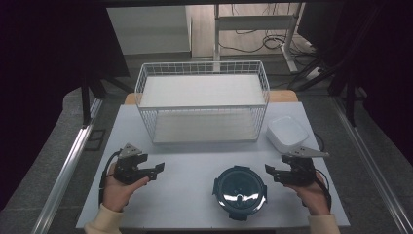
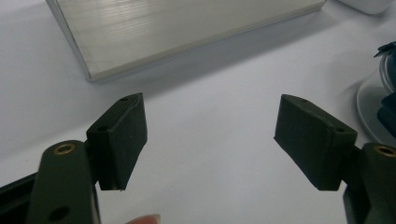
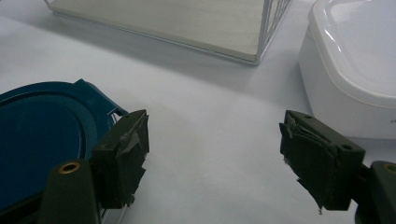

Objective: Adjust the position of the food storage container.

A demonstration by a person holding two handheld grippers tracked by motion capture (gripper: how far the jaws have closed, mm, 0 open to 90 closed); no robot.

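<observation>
- No brand name, label or readable writing shows on any item; a faint dark mark at the right edge of the right gripper view, on the white box, is too small to read.
- In the high view, a round dark blue lidded container [image 1: 239, 192] sits on the white table [image 1: 190, 170] at the lower centre of the frame, a little right of the middle.
- The right gripper [image 1: 271, 171], held in a hand at the lower right, lies just right of the container, its tips pointing left and near the container's upper right rim without touching it.
- In the right gripper view, the jaws stand wide apart with only bare table between them; the container [image 3: 37, 140] is at the lower left, beside and partly behind the left jaw.
- The left gripper [image 1: 158, 169], held in a hand at the lower left, points right toward the container and is well apart from it.
- In the left gripper view, the jaws are also wide apart and hold nothing; the container's edge [image 2: 387, 93] peeks in at the right border.
- A white wire basket [image 1: 202, 100] with a pale board inside stands at the upper centre of the high view.
- A white square lidded box [image 1: 287, 132] rests just right of the basket, above the right gripper.
</observation>
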